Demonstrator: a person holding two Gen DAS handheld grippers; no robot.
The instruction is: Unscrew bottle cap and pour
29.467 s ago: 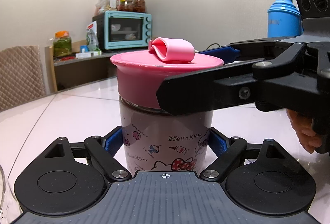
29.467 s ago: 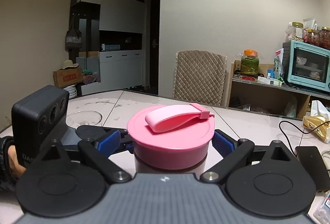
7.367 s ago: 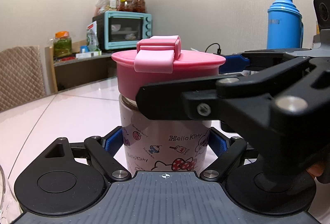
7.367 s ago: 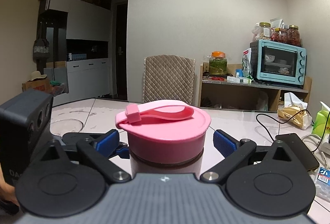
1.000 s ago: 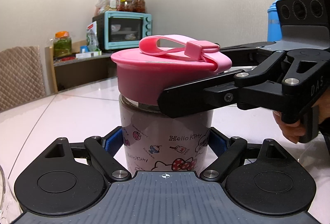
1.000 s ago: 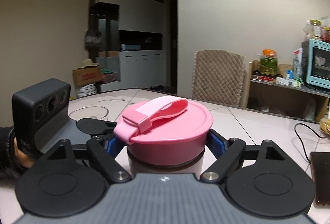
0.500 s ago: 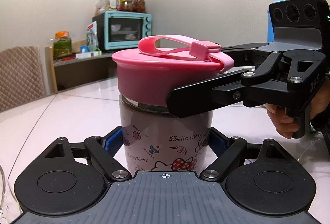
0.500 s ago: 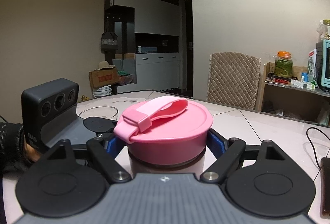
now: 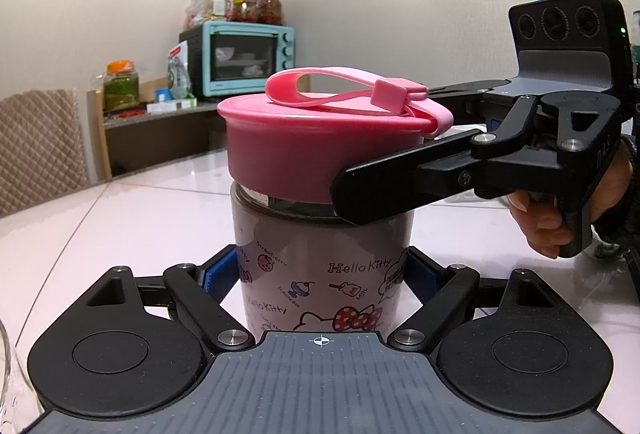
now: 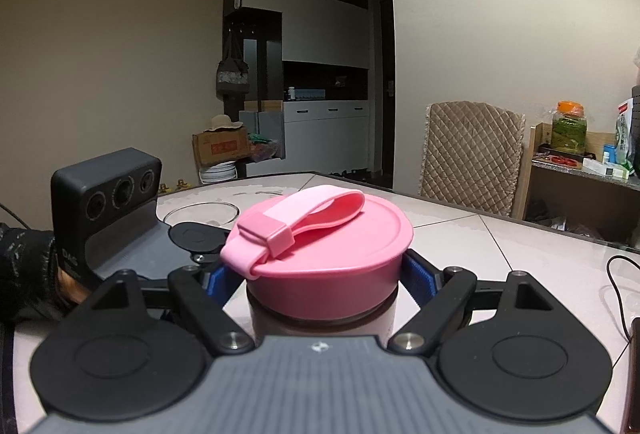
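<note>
Compared with a second earlier, the pink cap has turned, its strap clasp further right, while the left gripper stays clamped on the bottle standing on the table. Only the left view shows the bottle's printed body; the right view shows the right gripper clamping the cap and, at left, a glass bowl.

Printed bottle stood upright on worktop; pink cap w/ strap loop still on.
</note>
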